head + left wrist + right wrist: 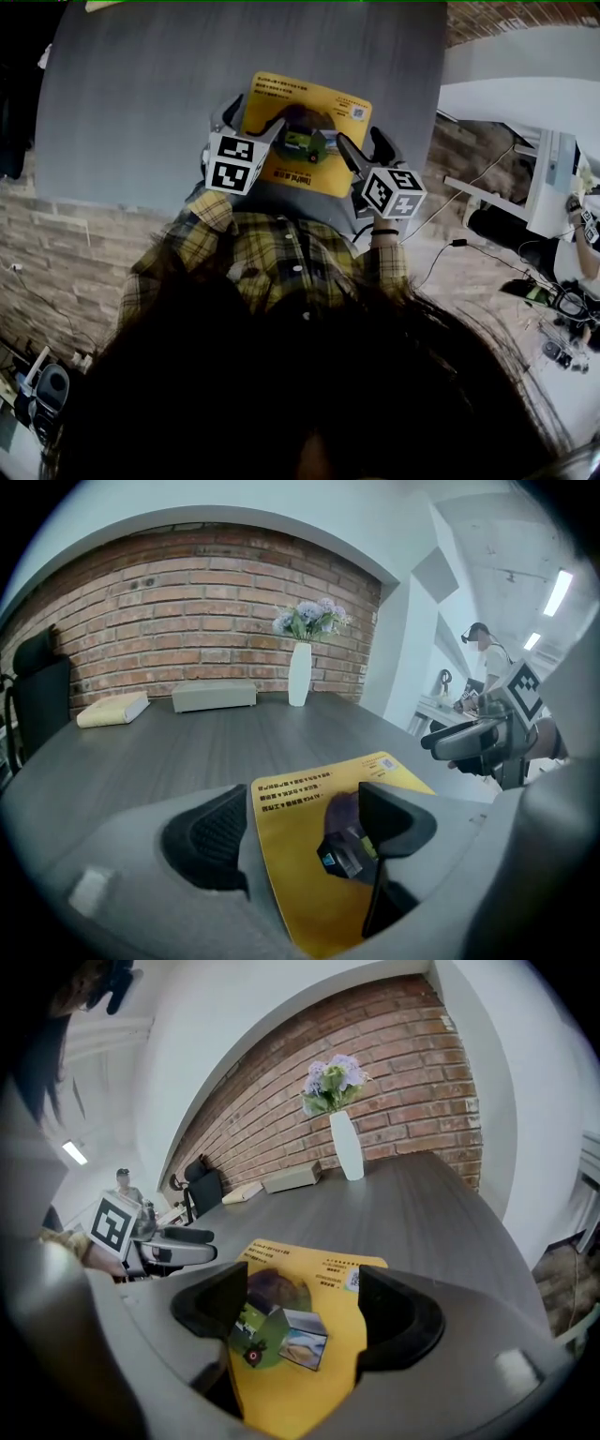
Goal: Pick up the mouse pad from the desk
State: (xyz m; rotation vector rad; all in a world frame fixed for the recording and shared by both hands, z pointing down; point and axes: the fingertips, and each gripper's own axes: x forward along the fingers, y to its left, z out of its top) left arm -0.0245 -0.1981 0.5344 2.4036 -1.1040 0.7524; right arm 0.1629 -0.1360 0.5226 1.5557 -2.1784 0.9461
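Note:
The yellow mouse pad with a printed picture in its middle lies flat on the grey desk, close to the near edge. My left gripper is at the pad's near left corner and stands open. In the left gripper view the pad runs between the spread jaws of that gripper. My right gripper is at the pad's near right side, also open. In the right gripper view the pad shows between that gripper's jaws. Neither gripper holds anything.
At the desk's far end stand a white vase with flowers, a grey box and a pale book, in front of a brick wall. A black chair is at the desk's left. A person stands far off.

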